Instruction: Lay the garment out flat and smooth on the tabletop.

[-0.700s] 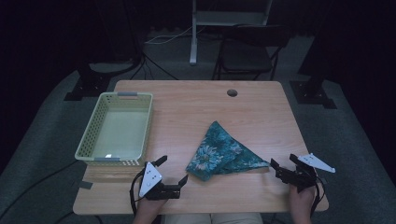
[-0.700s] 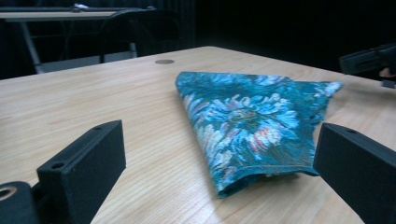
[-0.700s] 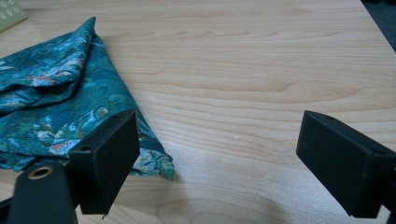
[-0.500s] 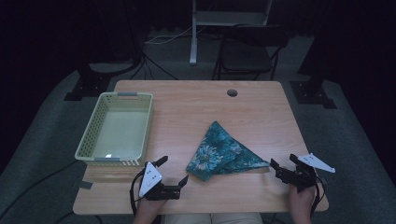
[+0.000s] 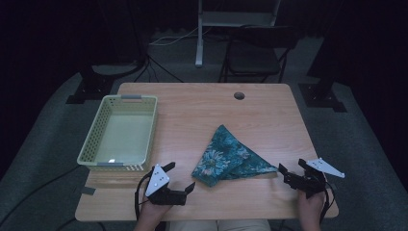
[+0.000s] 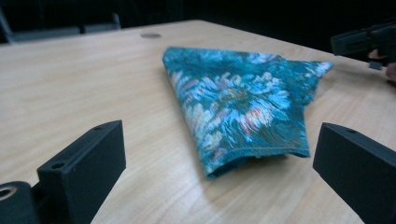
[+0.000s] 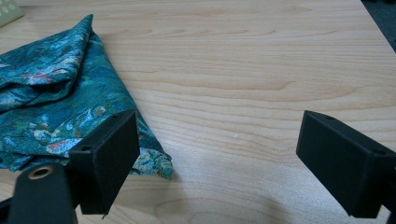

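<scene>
A teal floral cloth (image 5: pixel 229 158) lies folded into a triangle on the wooden table (image 5: pixel 202 115), right of centre. My left gripper (image 5: pixel 180 178) rests near the table's front edge, just left of the cloth's near corner, jaws open and empty. From the left gripper view the cloth (image 6: pixel 243 102) lies ahead between the open jaws, a little beyond them. My right gripper (image 5: pixel 292 168) sits at the front right, open, its tips beside the cloth's right corner. In the right gripper view that corner (image 7: pixel 70 107) lies by the left jaw, and bare wood shows between the jaws.
A pale green mesh basket (image 5: pixel 91 149), empty, stands on the table's left side. A round cable hole (image 5: pixel 239 96) marks the far edge. A dark chair (image 5: pixel 255 48) and stand legs stand on the floor beyond the table.
</scene>
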A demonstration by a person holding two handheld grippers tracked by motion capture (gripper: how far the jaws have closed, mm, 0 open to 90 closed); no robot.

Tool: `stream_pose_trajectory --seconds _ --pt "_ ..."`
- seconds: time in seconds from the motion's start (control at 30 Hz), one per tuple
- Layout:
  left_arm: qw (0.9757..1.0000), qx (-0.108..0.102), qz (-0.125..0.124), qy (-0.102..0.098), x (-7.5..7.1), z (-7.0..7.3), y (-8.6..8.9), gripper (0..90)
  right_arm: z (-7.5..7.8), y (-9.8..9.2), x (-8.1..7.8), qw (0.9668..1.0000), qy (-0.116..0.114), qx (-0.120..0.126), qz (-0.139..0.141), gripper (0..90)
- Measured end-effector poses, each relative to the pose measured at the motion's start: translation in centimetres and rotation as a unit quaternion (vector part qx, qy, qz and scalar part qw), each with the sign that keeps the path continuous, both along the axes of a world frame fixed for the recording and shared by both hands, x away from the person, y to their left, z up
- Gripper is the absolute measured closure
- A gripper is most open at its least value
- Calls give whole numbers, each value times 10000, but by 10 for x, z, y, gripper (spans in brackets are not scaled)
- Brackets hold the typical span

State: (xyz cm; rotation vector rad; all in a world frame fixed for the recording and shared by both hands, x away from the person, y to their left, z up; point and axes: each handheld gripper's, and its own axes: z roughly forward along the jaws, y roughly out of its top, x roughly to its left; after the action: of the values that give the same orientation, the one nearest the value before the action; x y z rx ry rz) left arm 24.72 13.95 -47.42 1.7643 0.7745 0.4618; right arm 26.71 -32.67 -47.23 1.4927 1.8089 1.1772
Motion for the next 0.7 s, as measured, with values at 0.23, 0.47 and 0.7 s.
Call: stream_pose_trajectory --seconds 0.23,0.47,0.7 --pt "9996 85 -70 259 1 5 -6 32 0 -1 0 10000 8 20 0 129" --pt "9992 27 -298 258 4 26 -20 33 0 -1 1 10000 25 33 32 129" --pt "9986 186 -494 81 10 49 -39 80 0 -2 1 9999 37 74 69 129"
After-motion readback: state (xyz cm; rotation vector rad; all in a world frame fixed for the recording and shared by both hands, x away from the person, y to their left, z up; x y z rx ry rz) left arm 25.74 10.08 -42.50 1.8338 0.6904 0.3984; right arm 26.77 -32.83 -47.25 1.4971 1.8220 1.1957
